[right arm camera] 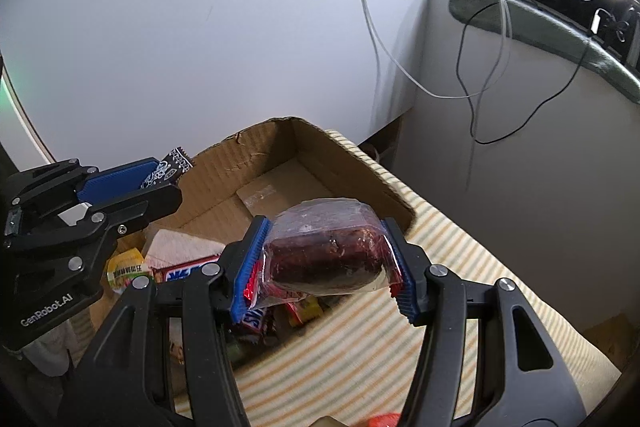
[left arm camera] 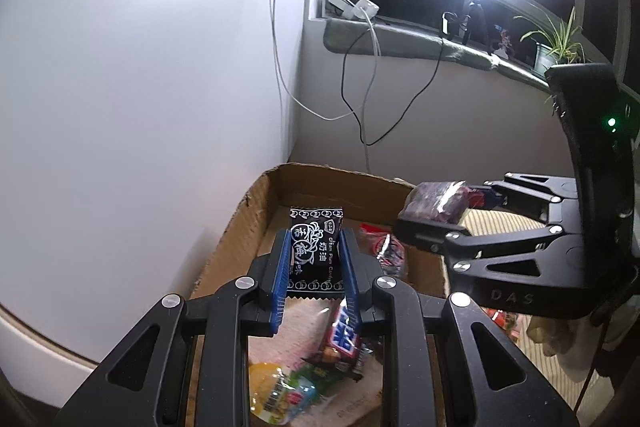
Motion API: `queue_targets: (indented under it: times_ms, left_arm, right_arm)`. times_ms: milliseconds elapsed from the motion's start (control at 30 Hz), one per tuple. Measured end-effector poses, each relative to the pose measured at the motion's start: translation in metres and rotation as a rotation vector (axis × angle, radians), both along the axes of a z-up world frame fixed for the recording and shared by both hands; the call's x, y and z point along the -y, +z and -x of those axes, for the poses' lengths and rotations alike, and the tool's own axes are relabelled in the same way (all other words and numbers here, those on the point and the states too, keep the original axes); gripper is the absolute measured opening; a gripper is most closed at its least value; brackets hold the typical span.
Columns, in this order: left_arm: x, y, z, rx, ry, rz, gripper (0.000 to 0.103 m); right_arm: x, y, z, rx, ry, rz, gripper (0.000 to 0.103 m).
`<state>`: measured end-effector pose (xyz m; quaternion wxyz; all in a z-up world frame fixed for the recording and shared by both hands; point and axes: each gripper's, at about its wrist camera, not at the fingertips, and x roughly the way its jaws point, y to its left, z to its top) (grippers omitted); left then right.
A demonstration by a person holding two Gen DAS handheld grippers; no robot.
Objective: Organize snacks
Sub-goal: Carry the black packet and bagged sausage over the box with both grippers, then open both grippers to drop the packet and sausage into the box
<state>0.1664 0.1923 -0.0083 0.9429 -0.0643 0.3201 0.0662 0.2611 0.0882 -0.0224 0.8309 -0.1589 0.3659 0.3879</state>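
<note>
So the left hand-held gripper point(left arm camera: 314, 269) pinches a flat black crinkly candy packet point(left arm camera: 316, 253) over the corrugated cardboard box point(right arm camera: 320, 151). The right hand-held gripper point(right arm camera: 326, 263) clamps a lumpy dark-red snack in clear plastic wrap point(right arm camera: 326, 247) above the box's edge, by the striped cloth point(right arm camera: 460, 259).

Both wrist views close above, facing wall; sharing cardboard box point(left arm camera: 256, 203) point(right arm camera: 280, 147)
</note>
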Motion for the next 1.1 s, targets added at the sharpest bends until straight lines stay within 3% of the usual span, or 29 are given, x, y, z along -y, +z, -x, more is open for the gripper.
queue_targets:
  times_ms: [533, 633, 800, 933, 1100]
  left_arm:
    - [-0.011, -0.001, 0.001, -0.002, 0.020, -0.007, 0.025]
    - [-0.013, -0.001, 0.002, 0.003, 0.030, -0.008, 0.039]
    - [-0.013, -0.001, 0.002, 0.006, 0.034, -0.009, 0.040]
    - [-0.013, 0.000, 0.004, 0.014, 0.042, -0.010, 0.046]
    - [-0.012, 0.004, 0.010, 0.024, 0.046, -0.011, 0.051]
  right_arm:
    - [-0.019, -0.010, -0.001, -0.003, 0.022, 0.021, 0.064]
    - [-0.019, -0.010, -0.001, 0.003, 0.021, 0.028, 0.066]
    - [-0.019, -0.008, 0.001, 0.010, 0.027, 0.038, 0.066]
    - [-0.016, -0.004, 0.004, 0.033, 0.019, 0.038, 0.080]
    - [-0.010, 0.001, 0.008, 0.049, 0.015, 0.040, 0.080]
